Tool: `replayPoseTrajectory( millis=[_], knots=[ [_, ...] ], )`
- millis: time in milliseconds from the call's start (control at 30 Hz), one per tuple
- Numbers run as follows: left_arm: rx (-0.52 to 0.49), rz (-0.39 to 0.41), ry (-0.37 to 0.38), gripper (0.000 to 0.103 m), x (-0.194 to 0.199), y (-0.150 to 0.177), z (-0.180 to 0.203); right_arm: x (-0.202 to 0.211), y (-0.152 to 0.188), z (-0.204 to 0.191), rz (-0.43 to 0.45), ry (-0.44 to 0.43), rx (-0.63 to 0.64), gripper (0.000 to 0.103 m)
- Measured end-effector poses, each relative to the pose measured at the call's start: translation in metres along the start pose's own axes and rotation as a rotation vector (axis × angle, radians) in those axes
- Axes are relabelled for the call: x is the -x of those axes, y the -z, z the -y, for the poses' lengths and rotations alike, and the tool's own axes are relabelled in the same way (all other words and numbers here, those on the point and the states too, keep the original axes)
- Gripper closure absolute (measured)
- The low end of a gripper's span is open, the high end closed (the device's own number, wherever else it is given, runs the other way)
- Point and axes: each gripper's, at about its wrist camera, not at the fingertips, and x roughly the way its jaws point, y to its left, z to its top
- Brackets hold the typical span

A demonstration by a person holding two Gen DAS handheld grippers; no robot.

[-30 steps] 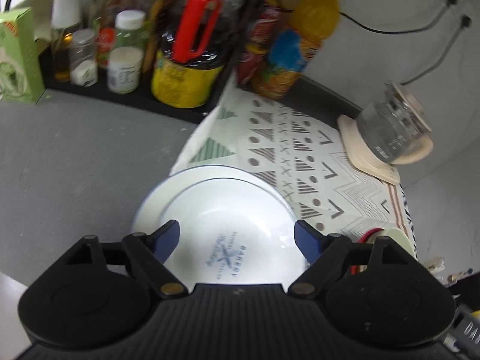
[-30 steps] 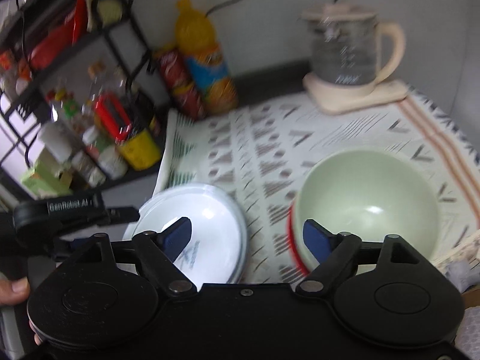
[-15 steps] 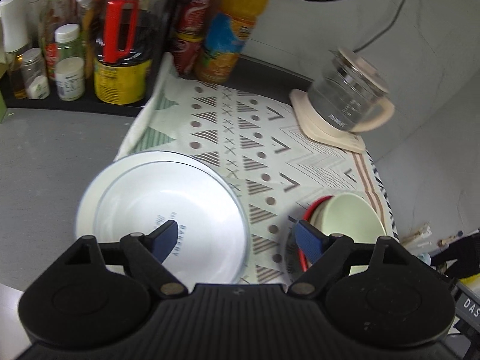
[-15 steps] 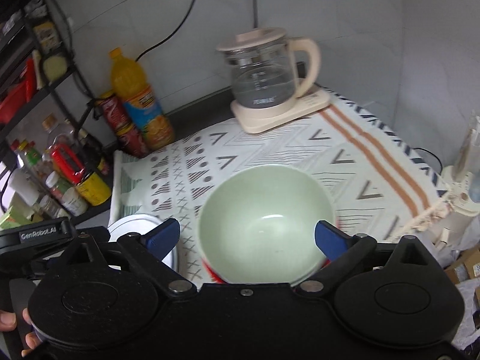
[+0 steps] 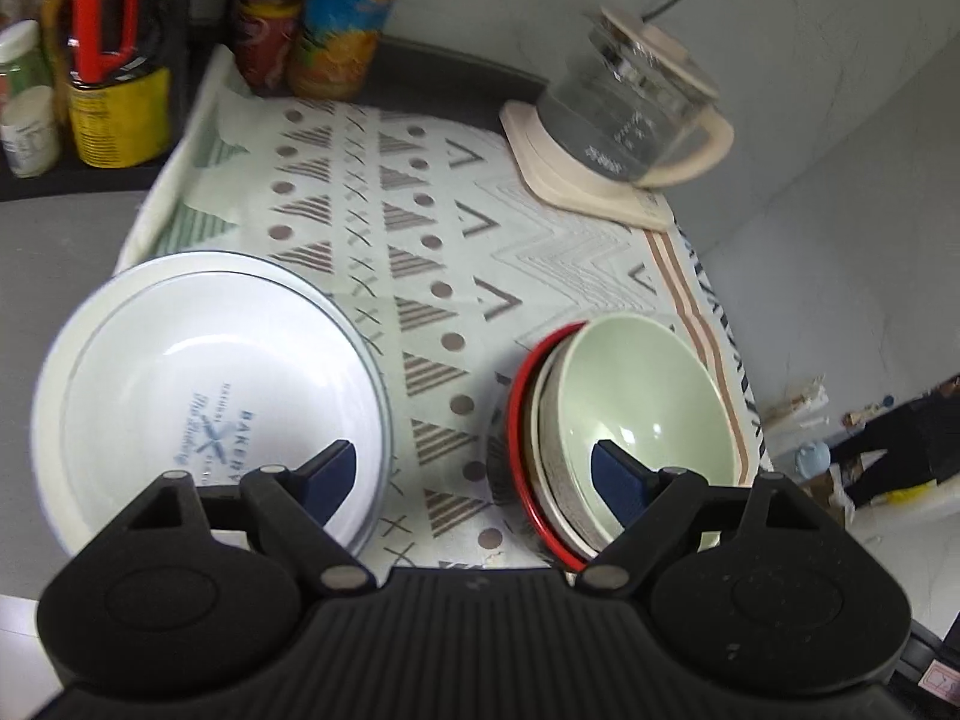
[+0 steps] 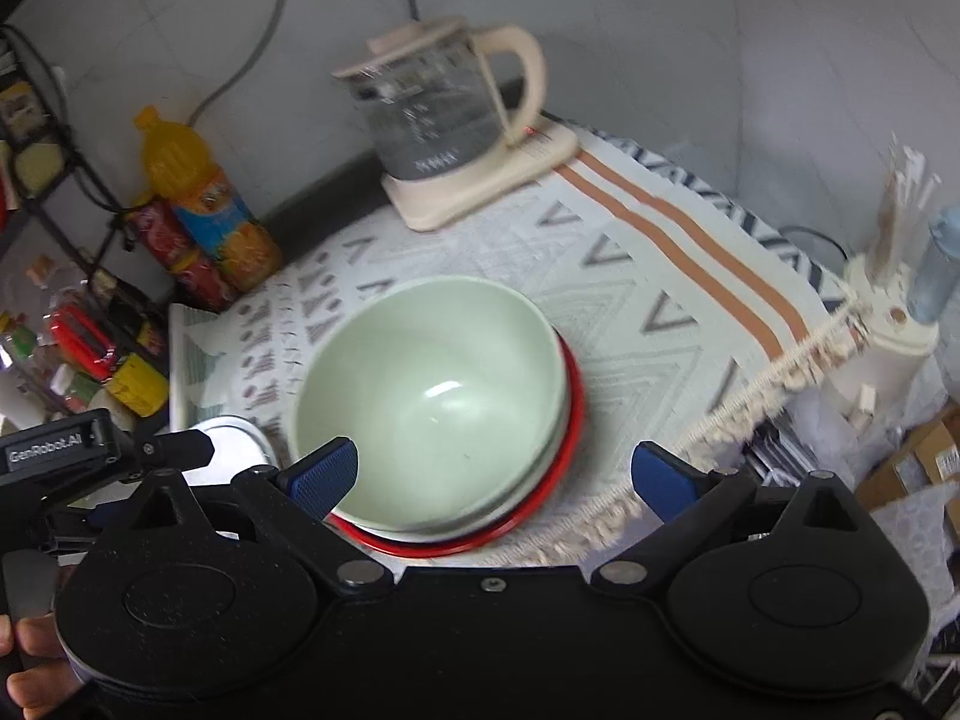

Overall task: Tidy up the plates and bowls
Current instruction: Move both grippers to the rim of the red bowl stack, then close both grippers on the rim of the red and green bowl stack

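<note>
While both tongs hung empty, the left tongs [image 5: 474,468] stood spread between white plates [image 5: 204,384] and stacked bowls; the right tongs [image 6: 495,471], closing slightly, straddled the green bowl [image 6: 432,402] atop a red-rimmed plate [image 6: 558,468] on the table's patterned cloth [image 6: 660,300]. Kettle [image 6: 444,126] beyond.

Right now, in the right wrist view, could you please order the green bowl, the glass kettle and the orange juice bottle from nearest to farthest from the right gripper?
1. Green bowl, just ahead of the right gripper, centre.
2. Orange juice bottle, far left.
3. Glass kettle, at the back; too close to call with the bottle.
</note>
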Motion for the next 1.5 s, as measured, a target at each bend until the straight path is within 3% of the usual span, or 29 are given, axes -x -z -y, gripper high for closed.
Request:
replayPoseTrajectory(
  millis=[533, 733, 800, 900, 1067, 1500],
  knots=[
    [-0.103, -0.132, 0.063, 0.023, -0.066, -0.029, 0.02, -0.041, -0.004, 0.019, -0.072, 0.072, -0.186, 0.031],
    [-0.121, -0.189, 0.098, 0.035, -0.088, -0.037, 0.02, -0.054, -0.005, 0.017, -0.096, 0.102, -0.222, 0.044],
    [-0.14, -0.197, 0.115, 0.042, -0.093, -0.039, 0.022, -0.058, -0.004, 0.019, -0.104, 0.106, -0.238, 0.054],
    [-0.149, -0.223, 0.132, 0.055, -0.101, -0.042, 0.023, -0.064, -0.004, 0.02, -0.116, 0.119, -0.25, 0.062],
    [-0.147, -0.245, 0.129, 0.066, -0.111, -0.044, 0.019, -0.07, -0.001, 0.018, -0.127, 0.115, -0.257, 0.072],
    [-0.188, -0.233, 0.137, 0.069, -0.111, -0.042, 0.021, -0.077, 0.001, 0.016, -0.136, 0.139, -0.278, 0.077]
  ],
)
